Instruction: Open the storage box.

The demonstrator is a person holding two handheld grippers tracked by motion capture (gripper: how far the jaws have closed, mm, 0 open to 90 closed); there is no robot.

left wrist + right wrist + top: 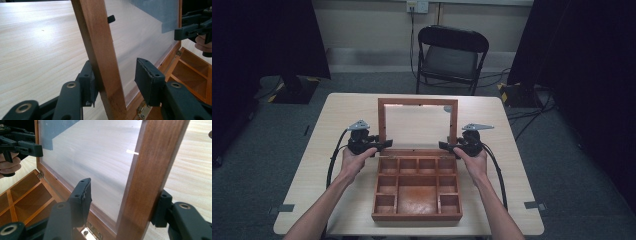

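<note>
Reddish-brown wood makes up the compartmented box (417,192), which sits at the near middle of the pale table (332,150), its dividers exposed because the lid (418,125) is swung up on the rear hinges and stands nearly upright. That lid, a wooden frame around a clear pane, seems to be steadied from both sides, so that it neither drops shut nor tips backward. The left gripper (113,80) straddles the lid's left rail low down, near the hinge: its outer pad rests against the back of the rail, while the inner pad stands clear of the wood with a gap showing, so the jaws are released rather than clamped. The right gripper (122,200) mirrors this on the right rail, its outer pad lying against the rail's back and its inner pad hanging apart in front of the pane; it too is loose around the frame and pinches nothing. Each gripper shows in the other's view across the pane. Farther off, beyond the table, a dark folding chair (451,57) stands against the wall.
</note>
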